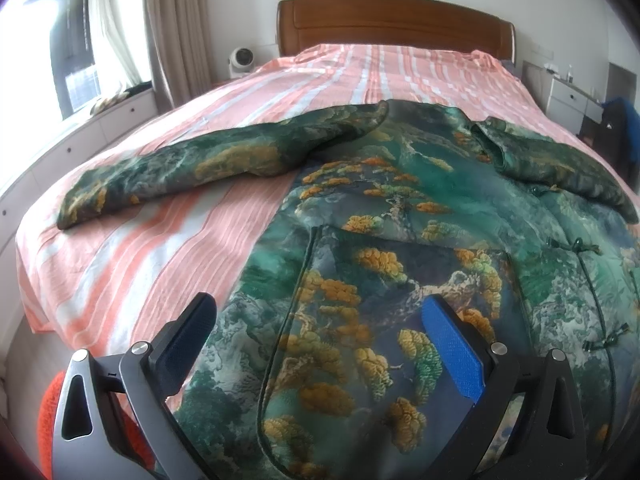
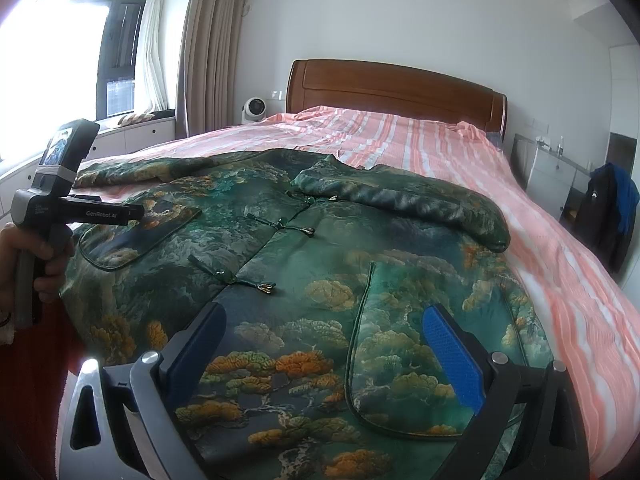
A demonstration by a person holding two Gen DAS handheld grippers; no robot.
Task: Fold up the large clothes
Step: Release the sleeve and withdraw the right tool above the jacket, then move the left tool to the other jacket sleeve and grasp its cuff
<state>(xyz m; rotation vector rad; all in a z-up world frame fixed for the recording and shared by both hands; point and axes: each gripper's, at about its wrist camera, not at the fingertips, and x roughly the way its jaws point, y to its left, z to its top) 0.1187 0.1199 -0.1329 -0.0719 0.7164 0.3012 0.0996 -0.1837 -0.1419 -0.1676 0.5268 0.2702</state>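
A green padded jacket (image 1: 400, 208) (image 2: 304, 264) with an orange and teal tree print lies face up on the bed, its front fastened with knot buttons (image 2: 256, 282). One sleeve (image 1: 192, 160) stretches out to the left; the other sleeve (image 2: 432, 204) lies across the right shoulder. My left gripper (image 1: 320, 320) hovers open over the lower left pocket (image 1: 384, 320). My right gripper (image 2: 324, 332) hovers open over the lower right pocket (image 2: 408, 360). Neither holds anything. The left device (image 2: 60, 200) shows in a hand (image 2: 24, 256) in the right wrist view.
The bed carries a pink and white striped sheet (image 1: 312, 80) and a wooden headboard (image 1: 392, 20). A window bench with drawers (image 1: 80, 136) runs along the left. A small white fan (image 1: 240, 58) stands by the headboard. White drawers (image 2: 560, 172) and a dark bag (image 2: 608, 208) stand at the right.
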